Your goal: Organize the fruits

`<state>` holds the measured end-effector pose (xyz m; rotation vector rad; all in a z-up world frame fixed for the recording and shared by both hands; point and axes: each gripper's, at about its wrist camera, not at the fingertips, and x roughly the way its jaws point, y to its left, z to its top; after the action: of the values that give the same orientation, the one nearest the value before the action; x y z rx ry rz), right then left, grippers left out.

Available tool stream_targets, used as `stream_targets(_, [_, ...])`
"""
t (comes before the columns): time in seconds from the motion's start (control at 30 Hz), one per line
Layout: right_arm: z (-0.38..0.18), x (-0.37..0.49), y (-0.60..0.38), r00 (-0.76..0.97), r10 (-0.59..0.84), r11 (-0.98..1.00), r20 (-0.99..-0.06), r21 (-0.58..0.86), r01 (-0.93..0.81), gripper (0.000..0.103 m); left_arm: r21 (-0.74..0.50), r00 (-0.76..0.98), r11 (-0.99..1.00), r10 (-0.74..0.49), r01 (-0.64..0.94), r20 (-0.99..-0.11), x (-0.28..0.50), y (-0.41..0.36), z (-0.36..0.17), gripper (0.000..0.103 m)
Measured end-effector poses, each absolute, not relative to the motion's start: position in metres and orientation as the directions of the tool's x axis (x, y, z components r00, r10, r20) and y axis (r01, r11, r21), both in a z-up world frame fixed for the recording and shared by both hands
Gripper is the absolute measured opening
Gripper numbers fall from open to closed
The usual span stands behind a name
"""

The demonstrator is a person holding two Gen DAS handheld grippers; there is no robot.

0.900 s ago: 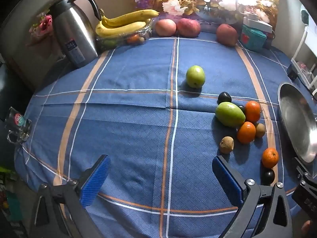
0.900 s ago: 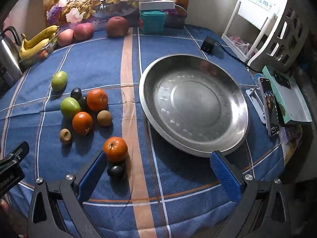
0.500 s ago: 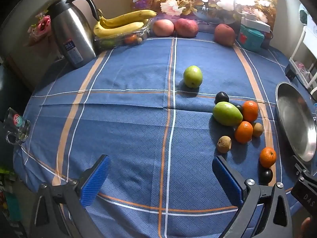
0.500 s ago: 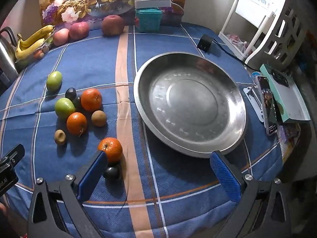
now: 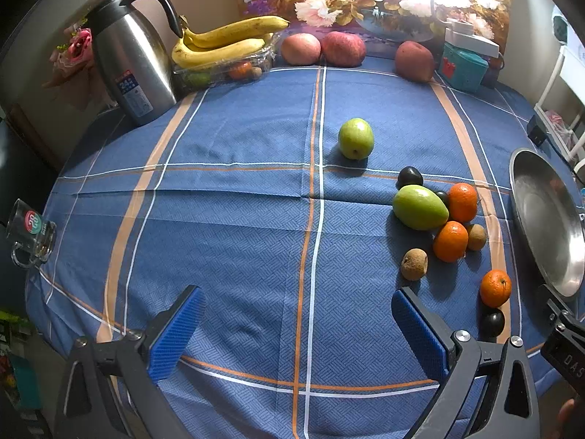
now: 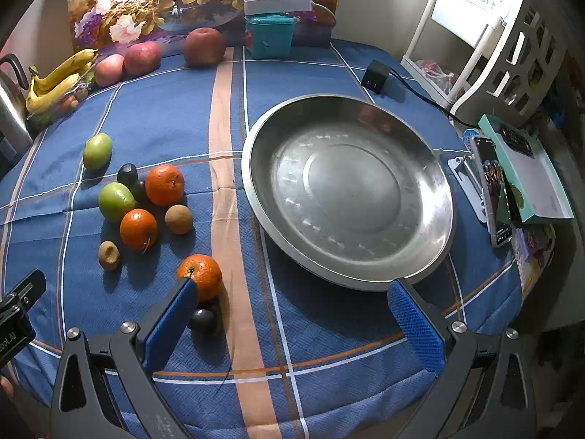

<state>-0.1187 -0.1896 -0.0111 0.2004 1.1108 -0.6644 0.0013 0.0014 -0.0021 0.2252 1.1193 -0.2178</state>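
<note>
A cluster of fruit lies on the blue cloth: a green mango (image 5: 420,206), three oranges (image 5: 450,241), brown kiwis (image 5: 414,264) and dark plums (image 5: 409,176). A green apple (image 5: 355,138) sits apart, farther back. A steel bowl (image 6: 347,186) stands empty right of the cluster. My left gripper (image 5: 294,329) is open and empty over the cloth's front. My right gripper (image 6: 292,325) is open and empty before the bowl; its left finger is beside the nearest orange (image 6: 200,276) and a plum (image 6: 203,321).
A steel thermos (image 5: 129,62), bananas on a plastic tray (image 5: 226,42), red apples (image 5: 321,49) and a teal box (image 5: 463,67) line the back edge. A glass mug (image 5: 31,232) sits at the left edge. A phone, boxes and a white rack (image 6: 512,47) crowd the right side.
Both grippers have shifted slightly; in the right wrist view the bowl and fruit slid left and nearer, and the nearest orange now sits against the left finger.
</note>
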Motion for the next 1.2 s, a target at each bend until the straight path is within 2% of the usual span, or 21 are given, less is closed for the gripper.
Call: stream_targets(1.2, [-0.0132,-0.1181,-0.1910,0.269,-0.390,0.790,-0.880,-0.170,0.589,0.103,0.069,0.420,0.957,-0.059,0.283,-0.906,0.0013,0.0011,-0.0019,0.103])
